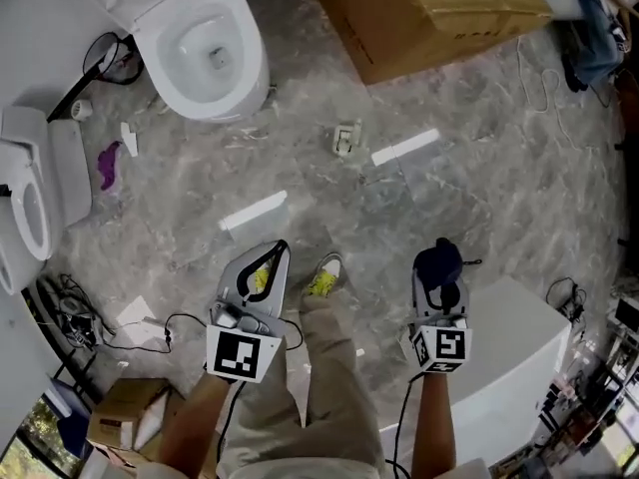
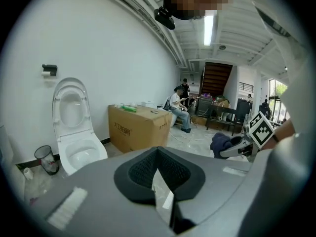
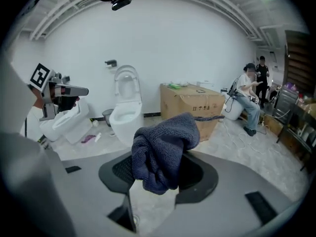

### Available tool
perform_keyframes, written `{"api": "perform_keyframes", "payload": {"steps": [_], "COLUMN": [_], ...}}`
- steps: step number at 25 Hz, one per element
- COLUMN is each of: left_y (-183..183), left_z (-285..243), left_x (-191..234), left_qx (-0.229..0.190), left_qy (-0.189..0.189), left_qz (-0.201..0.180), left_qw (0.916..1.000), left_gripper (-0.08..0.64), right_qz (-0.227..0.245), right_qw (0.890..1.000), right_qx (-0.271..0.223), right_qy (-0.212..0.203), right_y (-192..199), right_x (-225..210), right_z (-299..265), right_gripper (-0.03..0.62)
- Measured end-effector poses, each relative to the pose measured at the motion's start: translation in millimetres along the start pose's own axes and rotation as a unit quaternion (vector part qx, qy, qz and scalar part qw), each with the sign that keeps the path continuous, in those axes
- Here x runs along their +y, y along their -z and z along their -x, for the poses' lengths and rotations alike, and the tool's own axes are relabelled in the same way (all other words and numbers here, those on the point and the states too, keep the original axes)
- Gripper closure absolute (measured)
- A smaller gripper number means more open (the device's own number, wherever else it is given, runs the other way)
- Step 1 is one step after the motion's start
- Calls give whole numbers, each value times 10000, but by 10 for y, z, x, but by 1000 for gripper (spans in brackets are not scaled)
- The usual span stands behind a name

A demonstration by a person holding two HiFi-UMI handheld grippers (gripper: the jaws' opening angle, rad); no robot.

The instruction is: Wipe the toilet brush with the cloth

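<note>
My right gripper [image 1: 439, 279] is clamped on the dark blue cloth [image 3: 165, 149], which bunches up over the jaw tips and droops between them, so that part is in hand. My left gripper [image 1: 274, 257] has its jaws brought together at the tips with nothing between them.

Both grippers hang near me, either side of my legs, well apart from anything on the floor. The open toilet [image 1: 250, 63] stands far left, a second one [image 1: 25, 208] sits at the left edge, and a cardboard box [image 1: 429, 8] is at the far side.

The toilet brush itself I cannot pick out with any confidence. There is a small purple thing [image 1: 108, 164] lying on the floor between the two toilets, but it is too small to name.

As I judge it, the task has barely started — the cloth is held, but no brush is in the left gripper and no wiping has begun. What is left is to find and take hold of the brush with the empty left gripper, bring cloth and brush together, then wipe.
</note>
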State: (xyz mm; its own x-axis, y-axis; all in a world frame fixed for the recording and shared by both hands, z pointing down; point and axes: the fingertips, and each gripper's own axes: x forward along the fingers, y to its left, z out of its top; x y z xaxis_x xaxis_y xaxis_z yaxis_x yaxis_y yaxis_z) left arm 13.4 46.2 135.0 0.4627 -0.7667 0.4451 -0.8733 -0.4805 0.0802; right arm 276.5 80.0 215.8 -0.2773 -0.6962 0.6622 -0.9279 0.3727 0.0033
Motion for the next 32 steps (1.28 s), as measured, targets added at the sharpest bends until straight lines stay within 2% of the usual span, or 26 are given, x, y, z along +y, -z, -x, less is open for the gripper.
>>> {"api": "perform_keyframes", "payload": {"steps": [6,9,11,14,15,19,20,23,27,29,32], "left_y": [1100,1564,1831,2176,2258,2482,2519,2592,2583,2510,2344], "left_z": [-817,-1217,-1475,-1836,-1957,-2324,-2385,-2566,-2744,-2801,-2861], "left_x": [247,418,542,716,770,988,1058,1225,1351,1385,1355], "left_qx": [-54,-84,-163,-355,-417,-664,-746,-934,-1185,-1325,-1586], "left_qy": [224,257,270,220,238,337,318,272,275,263,330], "left_qz": [-111,-444,-630,-473,-560,-1193,-1139,-554,-803,-701,-666], "left_qw": [9997,9986,9975,9980,9973,9901,9902,9937,9893,9884,9845], "left_gripper": [558,558,558,558,558,558,558,558,558,558,558], "right_qz": [1132,1817,2305,2570,2572,2317,2343,2402,2850,3103,3696], "right_qw": [9910,9772,9653,9574,9562,9581,9572,9510,9307,9212,8981], "right_qx": [-438,-598,-718,-831,-885,-1127,-1160,-1425,-1846,-1965,-1985], "right_qy": [562,918,994,1021,1083,1256,1240,1323,1358,1286,1318], "right_y": [355,540,706,969,1005,1005,977,757,411,313,168], "right_x": [-69,-176,-252,-434,-523,-810,-852,-991,-877,-734,-512], "right_z": [-1159,-1725,-2105,-2595,-2724,-3108,-3192,-3390,-3576,-3653,-3696], "right_gripper": [388,390,395,399,399,408,411,414,414,414,414]}}
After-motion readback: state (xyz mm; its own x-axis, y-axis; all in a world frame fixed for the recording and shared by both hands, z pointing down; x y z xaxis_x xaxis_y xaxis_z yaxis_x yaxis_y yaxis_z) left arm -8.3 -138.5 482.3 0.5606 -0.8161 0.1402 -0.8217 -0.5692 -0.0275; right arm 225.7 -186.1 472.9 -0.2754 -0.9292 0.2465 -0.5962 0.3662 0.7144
